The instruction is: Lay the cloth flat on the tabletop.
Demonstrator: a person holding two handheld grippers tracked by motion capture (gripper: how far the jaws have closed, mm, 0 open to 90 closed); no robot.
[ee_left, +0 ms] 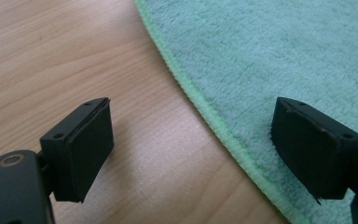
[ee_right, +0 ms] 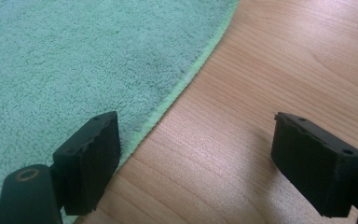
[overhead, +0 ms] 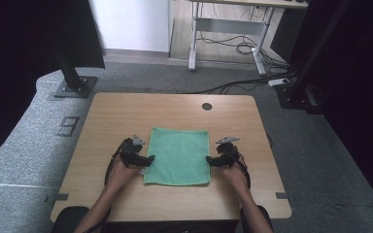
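Note:
A green cloth (overhead: 178, 156) lies flat on the wooden table (overhead: 116, 114), spread as a rectangle. My left gripper (overhead: 150, 159) is at the cloth's left edge, low over the table, its jaws open. In the left gripper view the cloth's hem (ee_left: 205, 112) runs between the two pads, one pad (ee_left: 86, 149) over bare wood, the other over the cloth (ee_left: 270, 51). My right gripper (overhead: 209, 159) is at the cloth's right edge, also open. In the right gripper view the hem (ee_right: 177, 91) passes between its pads, the left pad (ee_right: 93, 158) over the cloth (ee_right: 74, 60).
A small dark round grommet (overhead: 207, 106) sits near the table's far edge. Beyond the table are grey carpet, a black stand base (overhead: 75, 86) at the far left, cables and a white desk frame (overhead: 226, 29). The person's forearms come in from the bottom.

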